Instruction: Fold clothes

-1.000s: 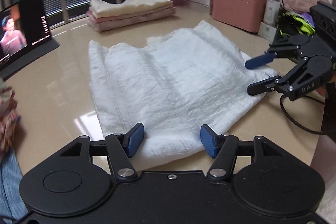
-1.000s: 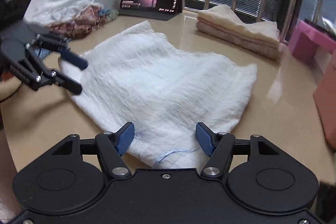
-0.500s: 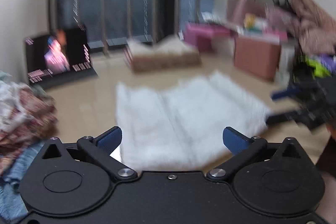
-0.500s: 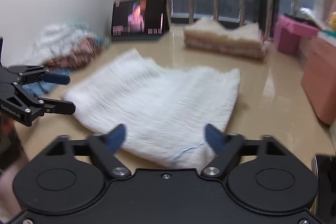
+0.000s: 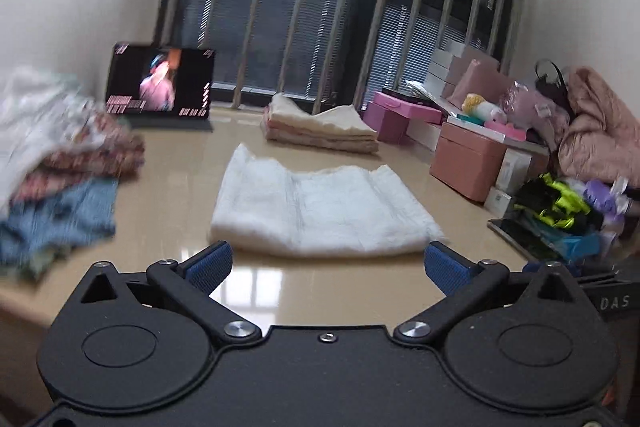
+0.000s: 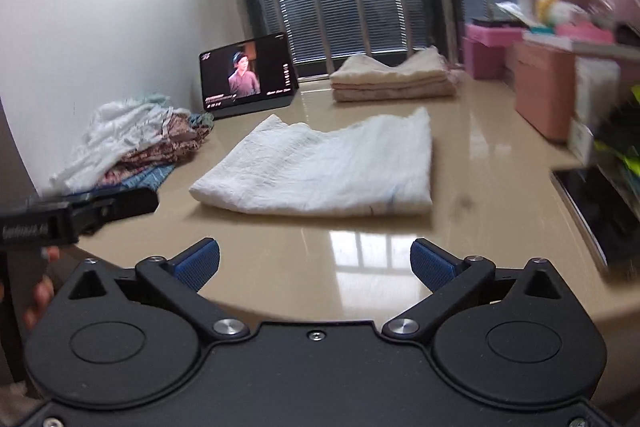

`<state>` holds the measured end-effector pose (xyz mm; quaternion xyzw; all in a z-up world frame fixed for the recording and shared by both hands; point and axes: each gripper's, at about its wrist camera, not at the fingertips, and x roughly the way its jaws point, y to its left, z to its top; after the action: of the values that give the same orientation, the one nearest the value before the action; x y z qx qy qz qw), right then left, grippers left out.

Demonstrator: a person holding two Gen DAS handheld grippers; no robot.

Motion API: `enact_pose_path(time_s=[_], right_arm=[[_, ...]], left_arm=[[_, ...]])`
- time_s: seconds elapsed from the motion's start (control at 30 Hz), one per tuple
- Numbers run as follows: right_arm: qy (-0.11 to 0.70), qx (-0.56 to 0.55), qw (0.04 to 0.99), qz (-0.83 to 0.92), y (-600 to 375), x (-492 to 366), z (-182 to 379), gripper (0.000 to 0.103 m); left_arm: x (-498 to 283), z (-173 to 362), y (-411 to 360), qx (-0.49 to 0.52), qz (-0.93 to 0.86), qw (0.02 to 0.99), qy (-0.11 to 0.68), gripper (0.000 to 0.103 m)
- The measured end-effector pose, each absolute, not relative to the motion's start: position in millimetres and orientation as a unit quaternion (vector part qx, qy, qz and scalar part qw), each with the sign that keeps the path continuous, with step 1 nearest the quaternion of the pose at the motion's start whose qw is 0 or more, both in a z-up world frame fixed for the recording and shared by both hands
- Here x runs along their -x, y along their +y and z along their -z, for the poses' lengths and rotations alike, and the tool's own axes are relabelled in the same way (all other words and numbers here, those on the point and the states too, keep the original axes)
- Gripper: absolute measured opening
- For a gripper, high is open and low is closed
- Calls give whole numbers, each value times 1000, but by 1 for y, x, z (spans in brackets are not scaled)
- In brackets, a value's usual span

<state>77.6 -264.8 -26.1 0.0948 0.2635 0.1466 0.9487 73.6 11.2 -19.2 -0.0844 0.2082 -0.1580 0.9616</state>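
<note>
White cloth [image 5: 320, 213] lies mid-frame in both views, flat on the beige table [image 6: 480, 187], doubled over at least once, with the fold edge toward the cameras. Left gripper [image 5: 326, 265] and right gripper [image 6: 316, 263] are both spread wide, holding nothing, hanging over the near table edge, clear of the cloth.

Handling, my read: thin crinkled weave, light, limp, no stiffness. It will sag and drag if lifted by one point. The glossy tabletop looks slick, so the layers may slide rather than stay put. Not fragile.

Grip: pinch the corners, one gripper each, taking all layers together. The near left corner [image 6: 198, 191] and near right corner [image 6: 426, 205] are cleanest; the far edge is wavy.

Folded beige stack [image 6: 394, 79] sits centre-top; loose heap of clothes [image 6: 132, 147] at left. It could take another fold or go to the stack; can't settle which.
</note>
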Motion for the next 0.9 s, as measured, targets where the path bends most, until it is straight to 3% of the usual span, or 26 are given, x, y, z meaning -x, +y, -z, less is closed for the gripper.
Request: enact_pose_path(time_s=[0.13,0.43,0.9], right_arm=[[269,-132,944,-138,-269,-51,30,103],[275,-90,949,-126,-256,-1,34,103],[274,-66,952,-120,-246,5,28,103]], left_arm=[[-44,22,6,90,130,963,220,103],[6,20,-5,47,48,972,227,103],[19,19,0,50,60,972,223,103]])
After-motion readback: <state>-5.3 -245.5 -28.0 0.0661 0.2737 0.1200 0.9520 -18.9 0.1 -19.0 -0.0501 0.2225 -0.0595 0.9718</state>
